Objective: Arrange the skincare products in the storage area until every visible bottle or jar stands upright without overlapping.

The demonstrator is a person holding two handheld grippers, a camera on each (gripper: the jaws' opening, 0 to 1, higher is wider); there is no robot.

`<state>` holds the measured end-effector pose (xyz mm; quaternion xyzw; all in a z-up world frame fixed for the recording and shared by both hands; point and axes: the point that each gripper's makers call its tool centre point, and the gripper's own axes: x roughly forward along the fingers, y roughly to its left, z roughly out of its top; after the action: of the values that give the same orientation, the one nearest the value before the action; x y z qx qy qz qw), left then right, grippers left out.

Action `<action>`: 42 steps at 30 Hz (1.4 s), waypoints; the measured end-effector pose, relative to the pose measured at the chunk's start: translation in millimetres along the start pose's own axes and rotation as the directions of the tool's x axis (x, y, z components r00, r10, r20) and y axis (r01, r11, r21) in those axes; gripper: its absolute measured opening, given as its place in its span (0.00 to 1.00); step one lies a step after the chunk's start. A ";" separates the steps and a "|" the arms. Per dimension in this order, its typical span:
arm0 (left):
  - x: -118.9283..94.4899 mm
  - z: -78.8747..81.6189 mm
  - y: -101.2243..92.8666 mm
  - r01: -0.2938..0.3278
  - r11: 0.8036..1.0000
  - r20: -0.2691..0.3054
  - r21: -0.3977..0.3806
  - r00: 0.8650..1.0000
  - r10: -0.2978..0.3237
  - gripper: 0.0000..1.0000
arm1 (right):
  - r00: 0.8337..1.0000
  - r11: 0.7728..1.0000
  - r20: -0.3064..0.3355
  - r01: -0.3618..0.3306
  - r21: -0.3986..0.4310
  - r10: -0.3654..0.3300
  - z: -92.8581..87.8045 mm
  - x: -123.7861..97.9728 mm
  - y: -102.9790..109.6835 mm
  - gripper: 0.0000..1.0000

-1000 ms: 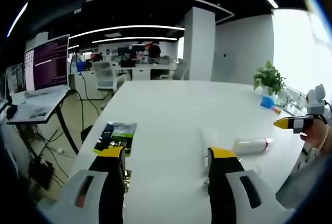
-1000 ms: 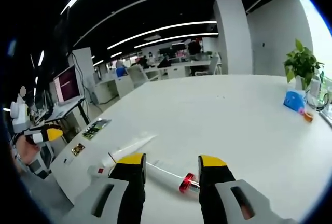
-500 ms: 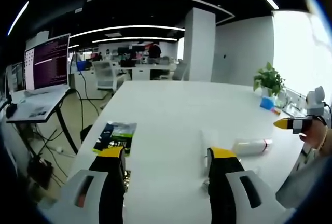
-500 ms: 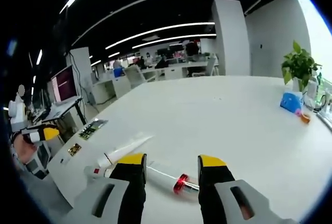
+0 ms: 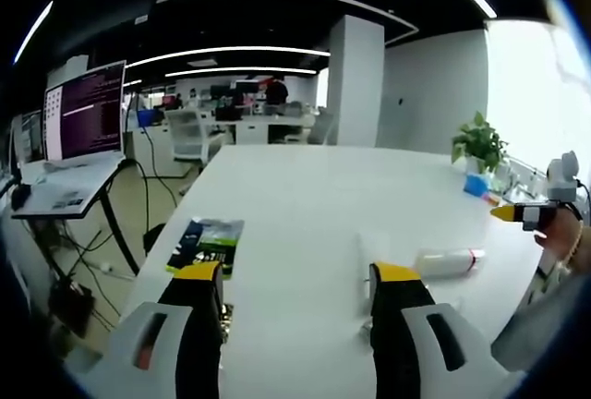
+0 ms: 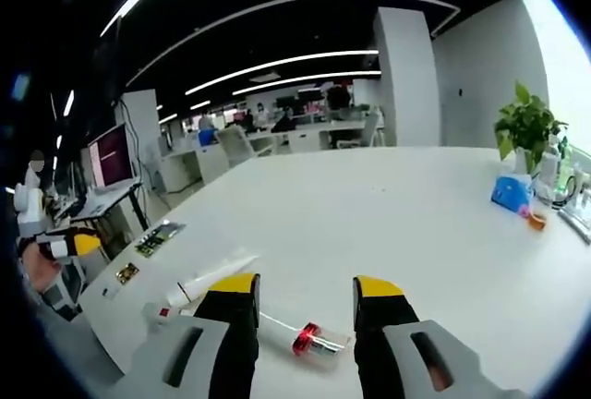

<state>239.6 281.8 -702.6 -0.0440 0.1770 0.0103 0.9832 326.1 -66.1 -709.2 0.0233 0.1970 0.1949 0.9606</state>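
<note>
Starting at the right gripper (image 6: 305, 290), its two yellow-tipped fingers (image 6: 235, 284) stand apart with nothing between the pads, and a clear bottle with a red collar (image 6: 309, 339) lies on its side on the white counter (image 6: 369, 205) in the gap between them, toward 6 o'clock of the right gripper view. At 8 o'clock from it lies a white tube (image 6: 214, 274), flat on the counter, with another small white piece with a red mark (image 6: 159, 312) just beside its lower end; whether the two touch I cannot tell. The left gripper (image 5: 297, 274) is likewise spread and empty, hovering over bare counter. In the left gripper view a white bottle with a red band (image 5: 449, 259) lies toppled at 3 o'clock, near the right finger tip, and a dark green packet (image 5: 205, 242) rests at 9 o'clock by the counter edge. A potted plant (image 6: 524, 122) and a blue object (image 6: 509, 193) sit far off at 2 o'clock.

The clear bottle looks light, rigid and smooth, so it will likely roll or slip under a glancing touch; a squeeze across the body just below the collar seems safest for tipping it upright. The tube looks soft and may dent, and probably stands only on its cap.
</note>
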 end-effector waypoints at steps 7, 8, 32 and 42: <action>0.2 -0.5 -0.6 0.003 1.000 -0.003 0.004 1.000 -0.003 0.58 | 0.999 0.992 -0.032 -0.042 -0.119 0.039 5.2 8.0 -8.2 0.35; 0.2 -0.6 -0.5 0.004 1.000 -0.003 0.003 1.000 -0.004 0.58 | 0.998 0.991 -0.036 -0.049 -0.127 0.045 5.4 9.0 -10.1 0.35; 2.6 -5.3 -3.4 0.031 0.999 -0.027 -0.027 0.999 -0.032 0.56 | 0.901 0.872 -0.336 -0.381 -0.307 0.275 -35.1 41.2 16.0 0.34; 3.8 -8.7 -6.1 0.043 0.999 -0.045 -0.020 0.998 -0.044 0.55 | 0.794 0.723 -0.527 -0.552 -0.415 0.303 -70.6 49.7 35.4 0.34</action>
<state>240.3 275.0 -711.5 -0.0574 0.1984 -0.0107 0.9784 327.9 -16.6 -788.3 -0.2501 0.3246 0.4650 0.7848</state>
